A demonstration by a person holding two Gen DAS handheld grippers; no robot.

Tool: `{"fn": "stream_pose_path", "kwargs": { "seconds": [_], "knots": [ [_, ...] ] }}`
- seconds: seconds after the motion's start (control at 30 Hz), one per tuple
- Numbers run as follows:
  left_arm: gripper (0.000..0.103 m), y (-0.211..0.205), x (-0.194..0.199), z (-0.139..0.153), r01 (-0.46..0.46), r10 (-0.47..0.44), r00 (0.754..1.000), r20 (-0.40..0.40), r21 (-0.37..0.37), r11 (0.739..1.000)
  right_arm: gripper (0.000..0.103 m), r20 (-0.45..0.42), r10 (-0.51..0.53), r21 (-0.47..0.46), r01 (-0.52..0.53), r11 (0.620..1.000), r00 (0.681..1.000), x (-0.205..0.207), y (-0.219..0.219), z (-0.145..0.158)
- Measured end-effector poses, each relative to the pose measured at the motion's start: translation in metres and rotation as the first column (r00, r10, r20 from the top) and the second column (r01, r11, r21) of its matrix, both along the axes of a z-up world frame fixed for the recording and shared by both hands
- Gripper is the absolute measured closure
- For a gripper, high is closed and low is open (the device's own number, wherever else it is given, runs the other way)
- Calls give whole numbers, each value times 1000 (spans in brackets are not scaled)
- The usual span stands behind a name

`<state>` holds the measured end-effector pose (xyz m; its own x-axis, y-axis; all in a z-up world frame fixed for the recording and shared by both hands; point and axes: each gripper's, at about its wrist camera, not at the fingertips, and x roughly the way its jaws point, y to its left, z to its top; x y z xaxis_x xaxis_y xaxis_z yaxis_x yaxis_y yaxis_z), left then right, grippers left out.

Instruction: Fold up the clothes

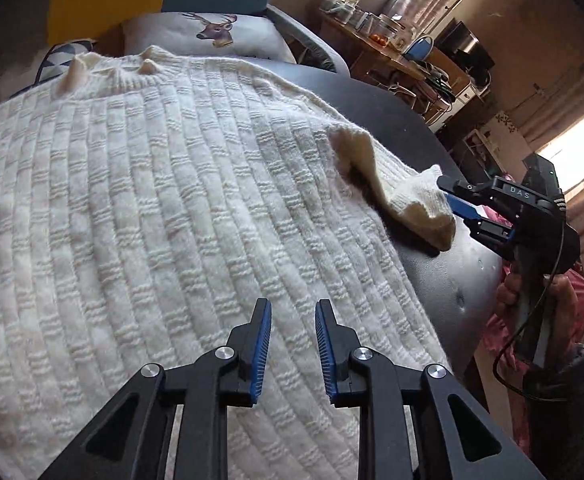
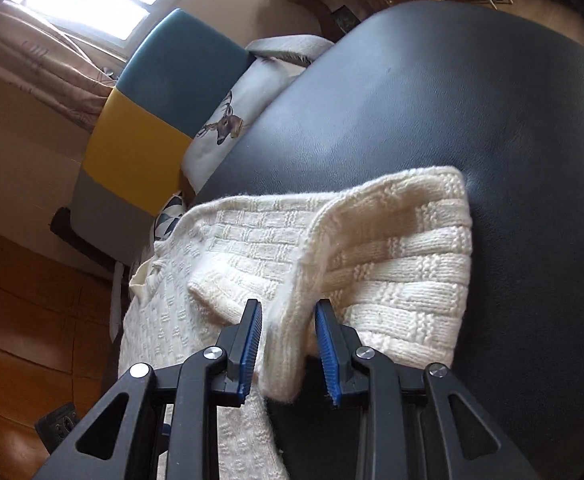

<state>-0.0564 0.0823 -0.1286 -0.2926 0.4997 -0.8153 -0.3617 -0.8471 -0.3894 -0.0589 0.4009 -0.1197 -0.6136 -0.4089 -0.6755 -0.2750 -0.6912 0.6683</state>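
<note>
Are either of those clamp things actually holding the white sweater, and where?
The right gripper grips the sweater by a bunched fold at its sleeve end. The left gripper is open, holding nothing.

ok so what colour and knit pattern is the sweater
Cream white sweater, knitted in a basketweave-like block texture with ribbed columns; the left wrist view shows it best.

A deer-print cushion (image 1: 212, 34) leans against a yellow and teal chair back (image 2: 164, 92); a cluttered wooden shelf (image 1: 375, 46) stands beyond; sunlit curtains (image 2: 48, 60) hang nearby.
</note>
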Motion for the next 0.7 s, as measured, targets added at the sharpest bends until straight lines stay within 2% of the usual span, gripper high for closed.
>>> {"fn": "stream_pose_path", "kwargs": {
  "seconds": [0.03,0.07,0.17,0.2,0.37,0.5,0.6,0.7],
  "knots": [
    [78,4,-3,0,4,-4,1000,-11,-9,1000,79,5,-1,1,1,1000,1000,-2,-3,-5],
    [78,8,-7,0,5,-6,1000,-25,-22,1000,93,18,-6,6,6,1000,1000,-3,-5,-9],
    [78,16,-18,-11,-21,15,999,-45,-133,991,95,24,3,90,-5,996,1000,-4,-14,-10],
    [79,17,-21,-16,-24,19,999,-36,-150,988,95,26,14,123,-17,992,1000,-3,-16,-8],
    [79,16,-27,-24,-32,30,999,-14,-163,986,95,21,47,303,-52,952,999,3,-17,12],
    [79,13,-28,-26,-35,35,999,0,-155,987,95,12,56,471,-55,881,998,12,-6,45],
    [79,10,-31,-26,-32,34,999,13,-151,988,96,30,32,596,-44,802,999,23,12,66],
    [79,9,-31,-26,-29,32,999,18,-151,988,96,78,-16,682,-41,730,997,34,39,74]
  ]
}}
